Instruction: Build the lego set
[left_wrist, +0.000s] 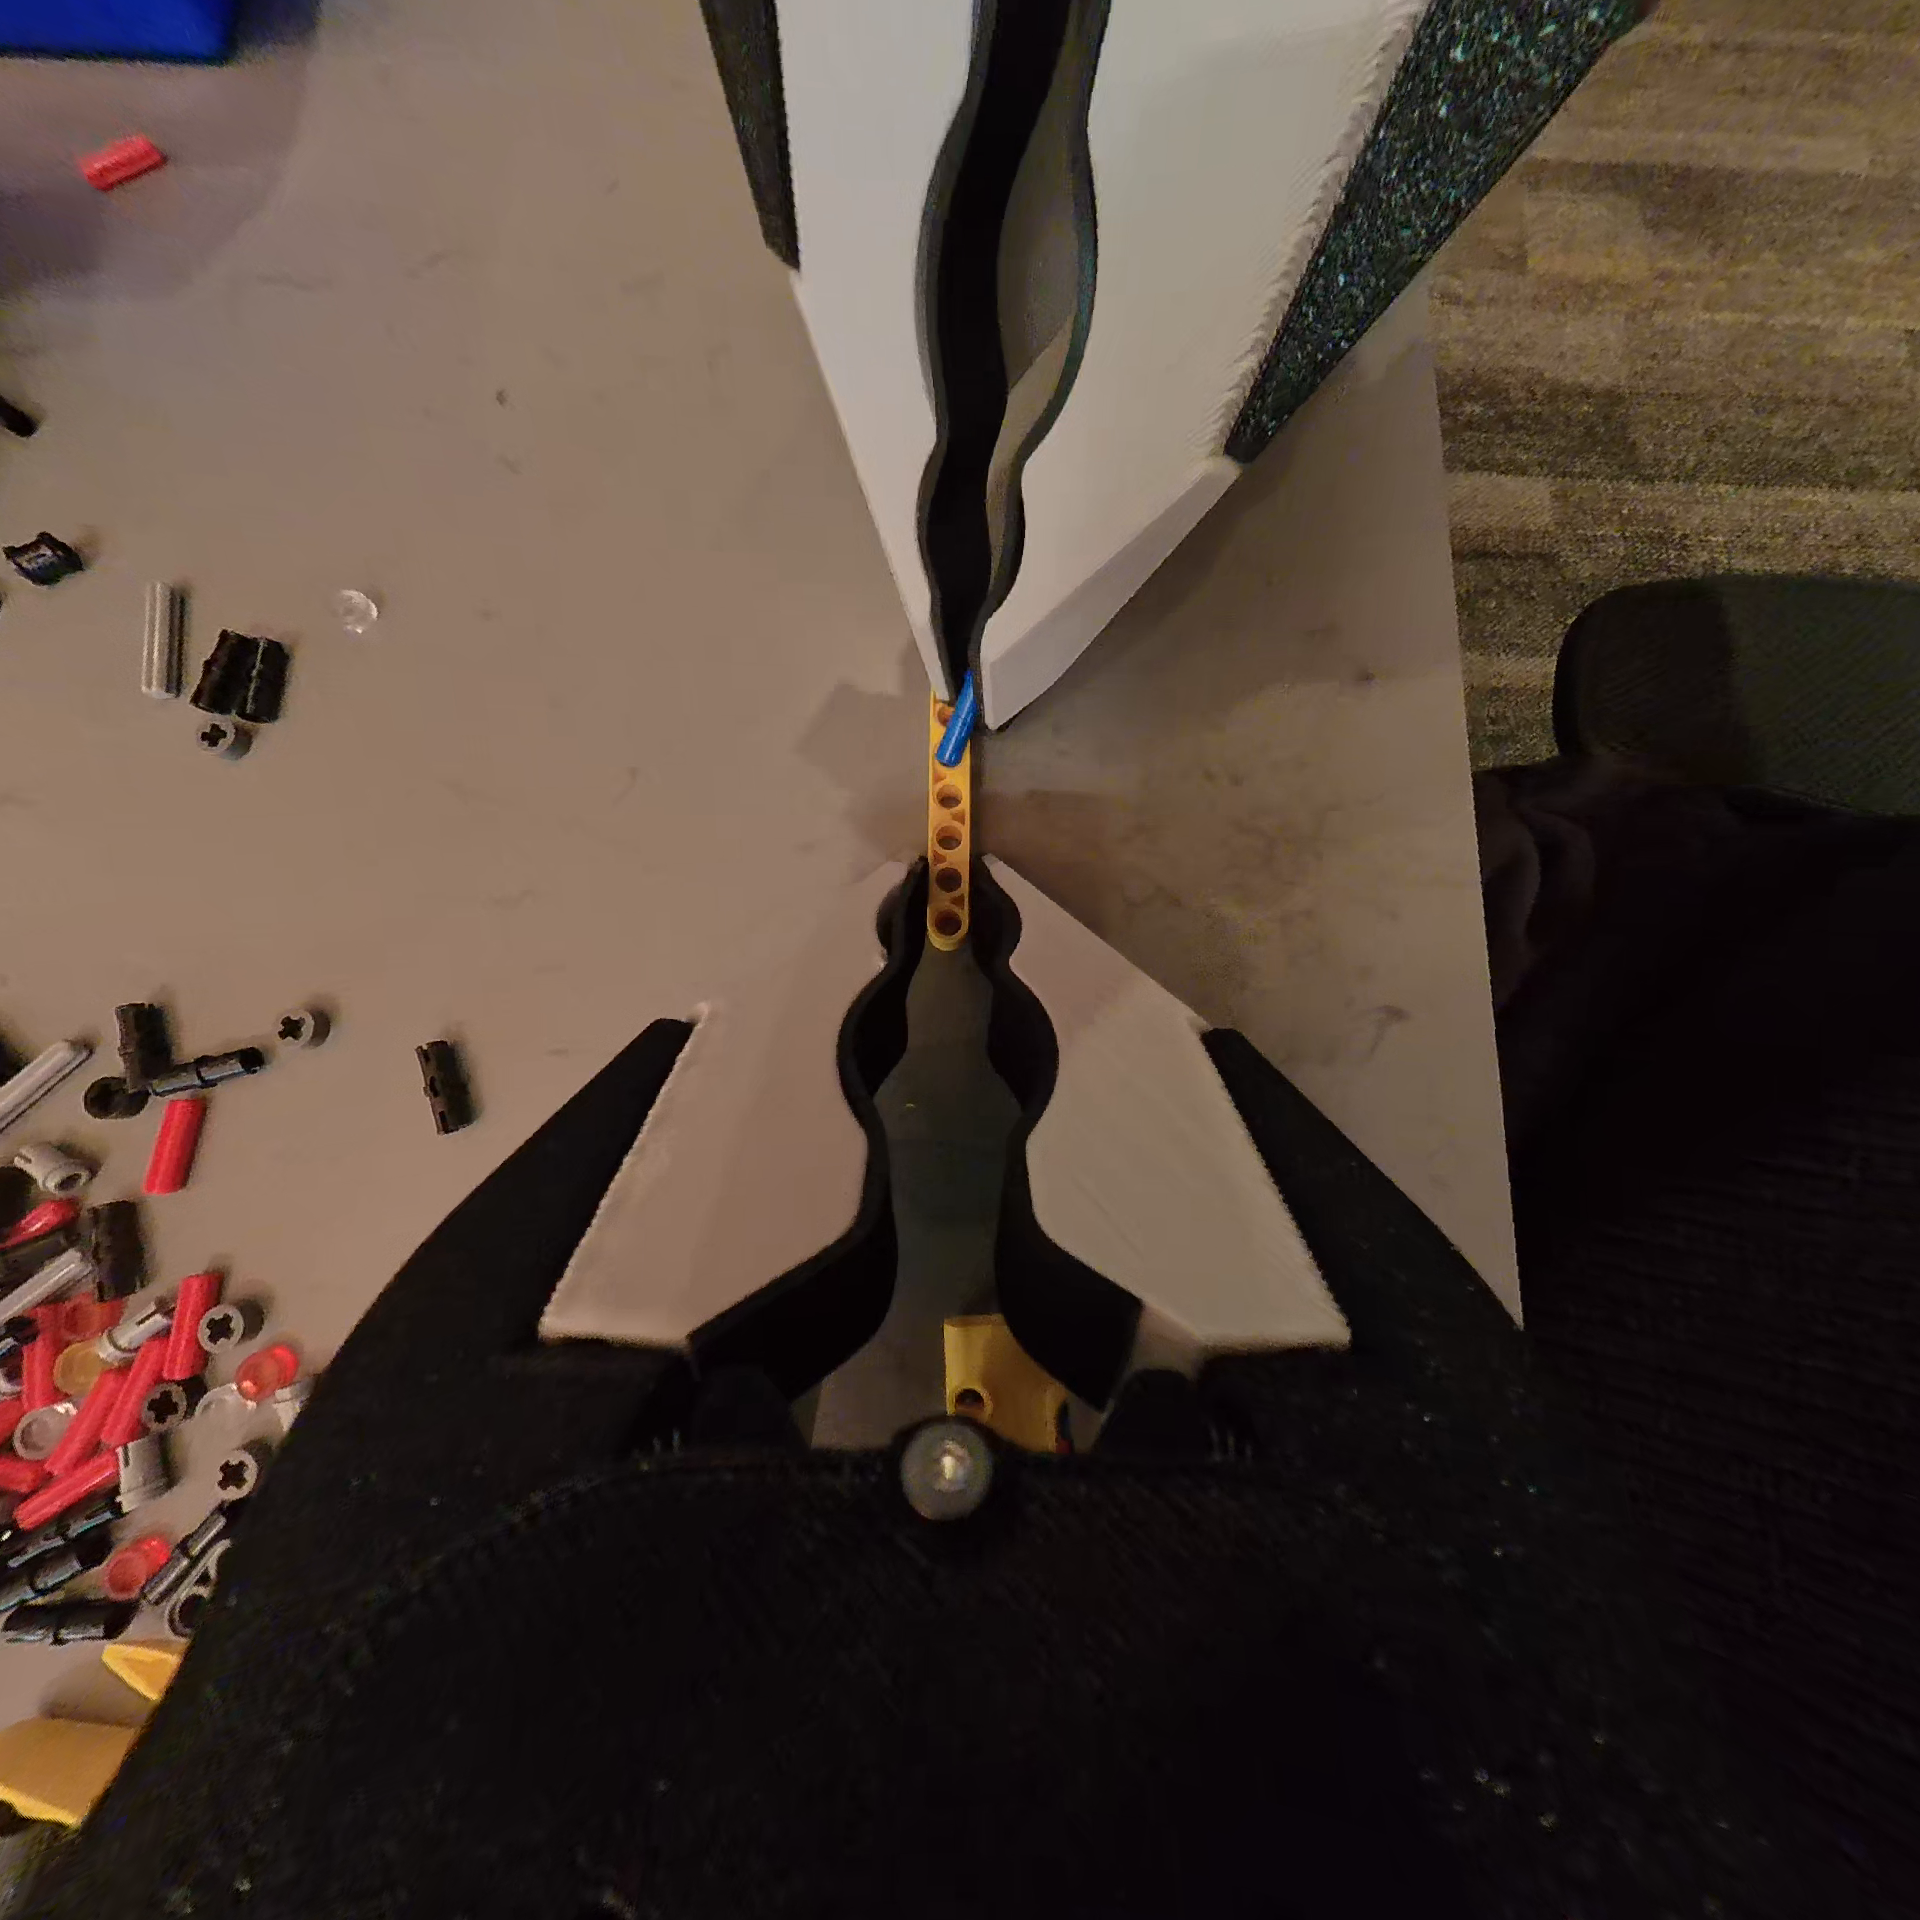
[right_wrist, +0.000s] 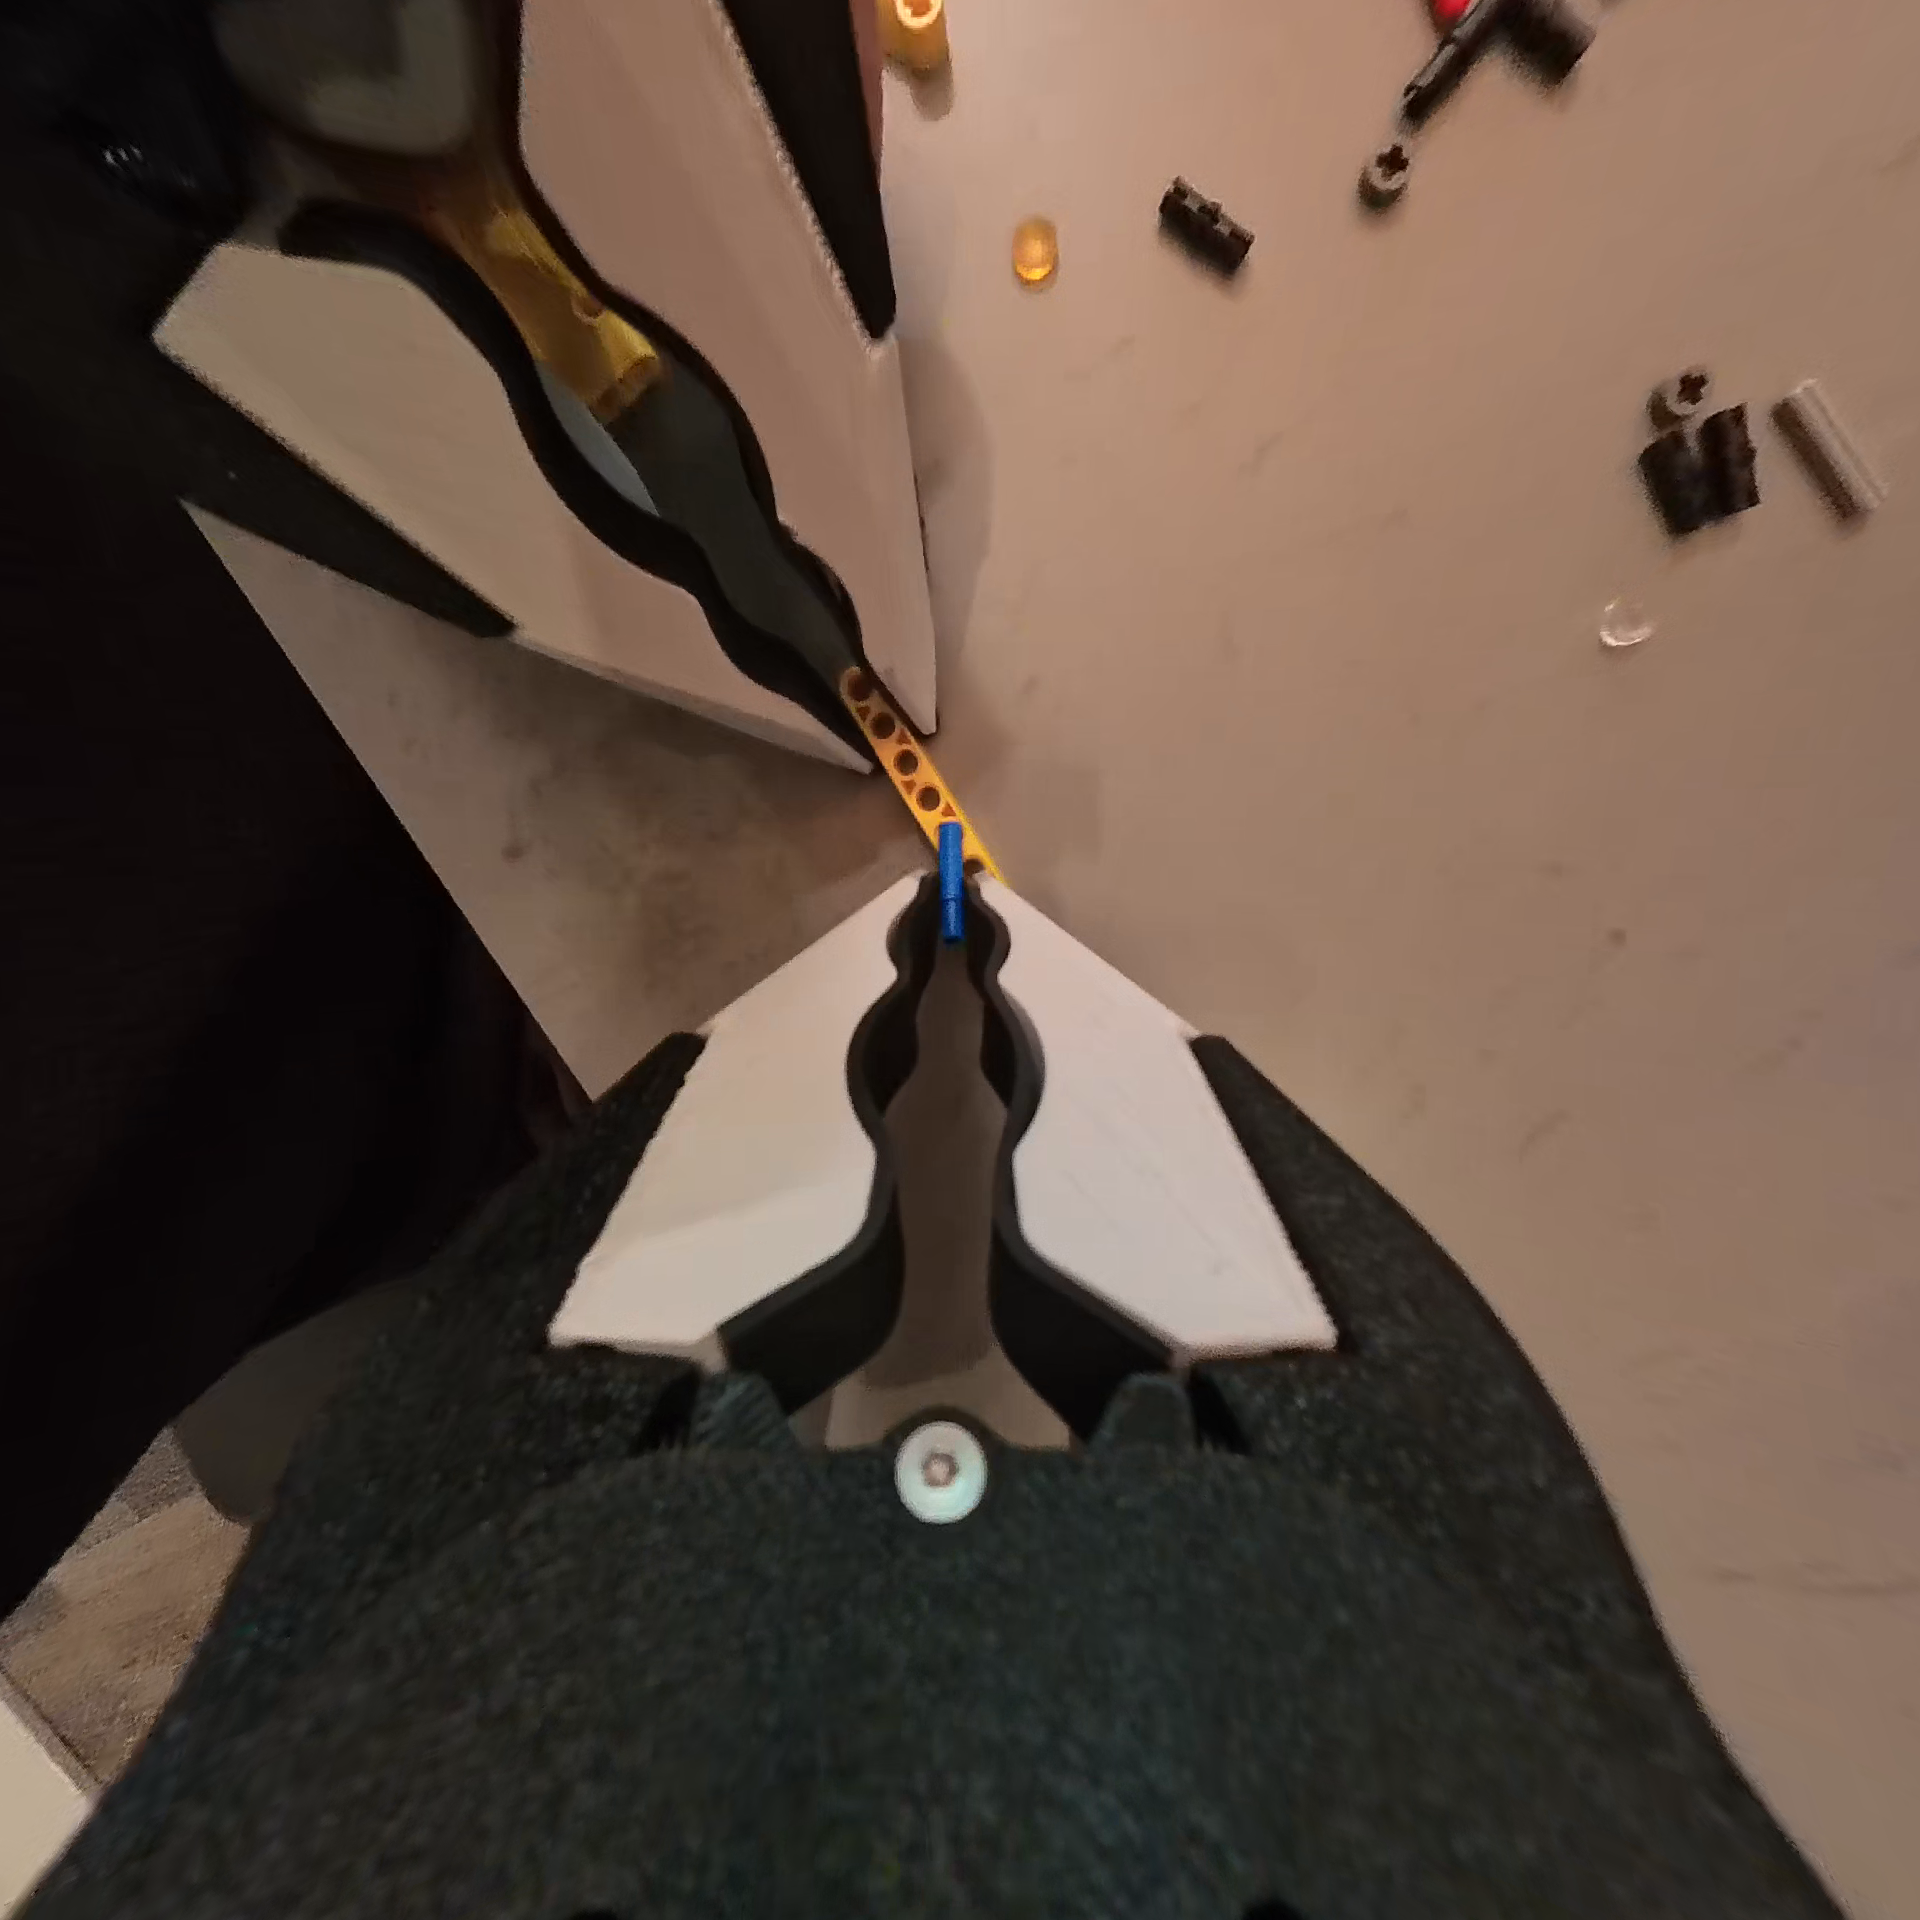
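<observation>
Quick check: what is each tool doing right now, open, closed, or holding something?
Left tool: closed on the yellow beam.
Right tool: closed on the blue pin, at the beam's end hole.

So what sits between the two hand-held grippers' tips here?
The yellow holed beam bridges them: the left hand-held gripper clamps one end, the right hand-held gripper holds a blue pin at the other. Both views show it.

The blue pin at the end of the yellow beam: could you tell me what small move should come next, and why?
Probably a short push of the right gripper along the pin's axis, while the left gripper holds steady. The blue pin sits at the end hole of the yellow beam, looking slightly tilted and not fully seated, so straightening as it goes may help.
</observation>
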